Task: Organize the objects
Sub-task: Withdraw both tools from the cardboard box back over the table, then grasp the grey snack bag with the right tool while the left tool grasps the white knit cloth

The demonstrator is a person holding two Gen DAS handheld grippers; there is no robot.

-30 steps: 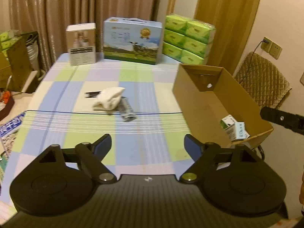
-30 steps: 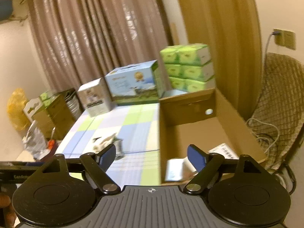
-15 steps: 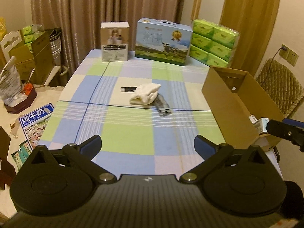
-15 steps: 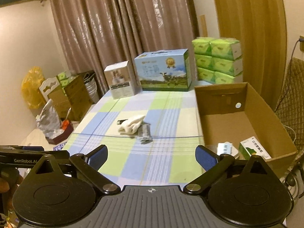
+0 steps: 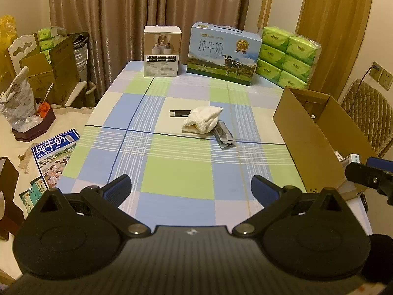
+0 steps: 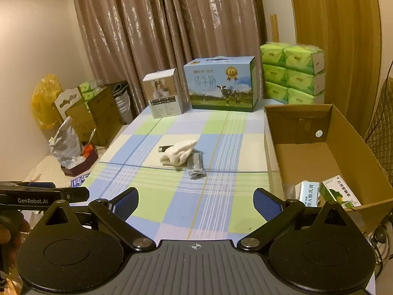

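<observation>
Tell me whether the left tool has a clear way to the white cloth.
Probably yes: the left tool is open and empty, with only bare tablecloth between it and the white cloth, which lies well ahead.

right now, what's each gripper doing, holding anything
left gripper: open, empty, jaws have just been opening over the checked tablecloth.
right gripper: open, empty, jaws have just been opening beside the brown cardboard box.
</observation>
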